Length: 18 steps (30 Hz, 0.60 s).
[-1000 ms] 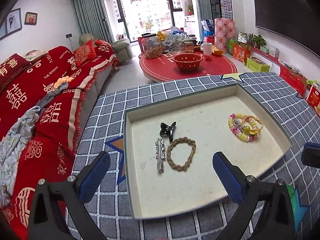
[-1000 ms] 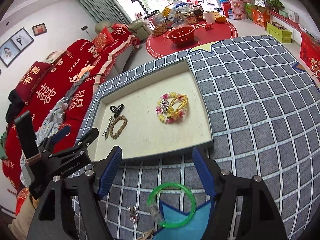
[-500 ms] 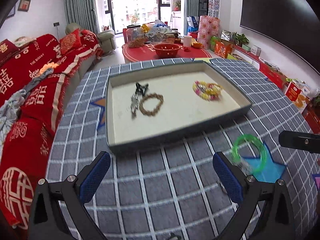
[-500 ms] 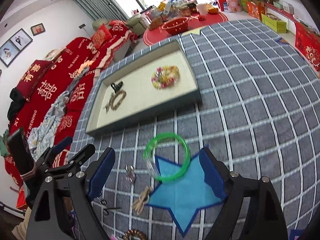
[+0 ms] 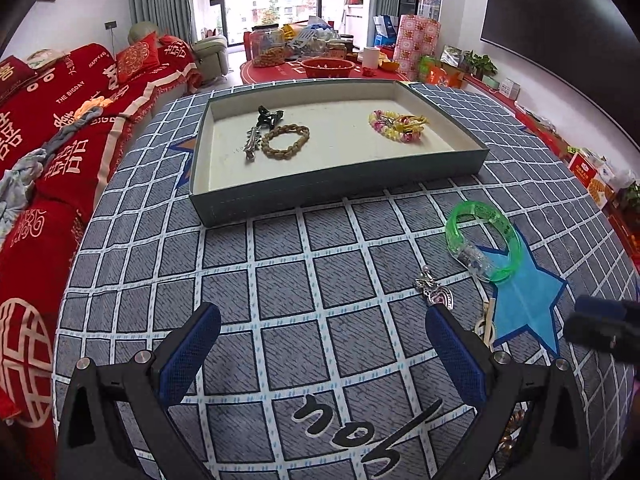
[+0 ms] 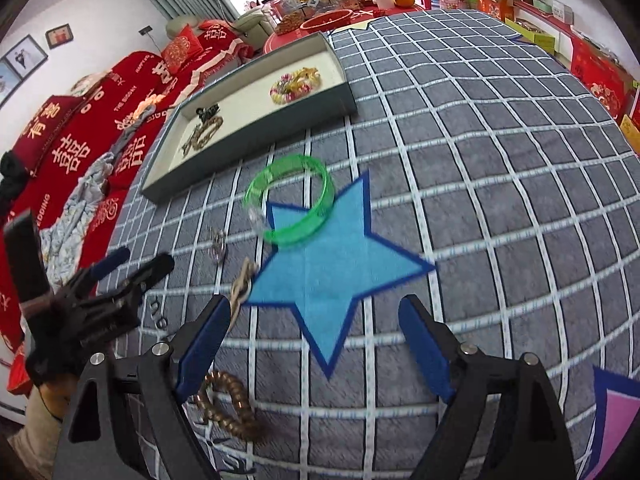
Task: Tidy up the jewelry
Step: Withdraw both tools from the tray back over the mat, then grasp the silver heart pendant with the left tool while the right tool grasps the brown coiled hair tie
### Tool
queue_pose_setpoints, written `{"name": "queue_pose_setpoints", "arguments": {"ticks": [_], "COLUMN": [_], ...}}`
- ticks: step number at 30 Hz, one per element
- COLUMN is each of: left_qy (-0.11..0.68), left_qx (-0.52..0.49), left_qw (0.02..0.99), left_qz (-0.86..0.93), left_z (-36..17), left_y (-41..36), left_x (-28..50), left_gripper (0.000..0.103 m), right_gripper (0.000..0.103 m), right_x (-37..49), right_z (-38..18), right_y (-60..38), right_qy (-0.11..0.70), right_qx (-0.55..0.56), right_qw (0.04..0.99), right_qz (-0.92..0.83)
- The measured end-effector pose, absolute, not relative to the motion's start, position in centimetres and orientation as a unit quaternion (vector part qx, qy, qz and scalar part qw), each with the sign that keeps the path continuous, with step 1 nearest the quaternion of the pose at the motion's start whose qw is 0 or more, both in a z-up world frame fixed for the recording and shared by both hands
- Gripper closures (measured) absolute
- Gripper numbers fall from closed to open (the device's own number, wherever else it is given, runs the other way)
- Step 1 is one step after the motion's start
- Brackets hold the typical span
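- left wrist view: left hand-held gripper (image 5: 322, 354) at the bottom of the frame, jaws apart, nothing between them.
- green bangle (image 5: 484, 240) lies right of centre on the checked counter (image 5: 280, 264), partly on a blue star (image 5: 528, 300).
- tray (image 5: 332, 196) in the upper middle holds bracelets.
- right wrist view: right hand-held gripper (image 6: 314, 340) spread wide over the star, empty.

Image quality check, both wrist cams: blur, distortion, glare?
Left wrist view: sharp, the translucent green plastic bangle and grey-green cardboard tray crisp; fisheye bends the checked cloth; window blown out. Right wrist view: motion-smeared, the bangle and blue star patch soft-edged; same barrel warp.
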<state>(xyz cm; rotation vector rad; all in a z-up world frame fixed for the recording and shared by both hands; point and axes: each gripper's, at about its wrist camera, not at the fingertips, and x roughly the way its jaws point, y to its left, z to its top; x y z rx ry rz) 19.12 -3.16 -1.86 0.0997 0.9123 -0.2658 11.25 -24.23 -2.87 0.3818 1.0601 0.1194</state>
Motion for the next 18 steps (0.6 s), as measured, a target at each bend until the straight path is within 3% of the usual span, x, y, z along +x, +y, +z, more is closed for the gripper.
{"name": "queue_pose_setpoints", "arguments": {"ticks": [18], "left_qy": [0.457], "left_qx": [0.071], "left_qw": [0.876], "left_qz": [-0.138], "left_z": [-3.4], "left_y": [-6.9], "left_x": [20.2], "left_gripper": [0.000], "right_gripper": [0.015], "right_x": [6.6], "right_z": [-3.6], "right_y": [-20.1], "right_qy": [0.508], "right_qx": [0.070], "right_qw": [0.857], "right_qz": [0.047]}}
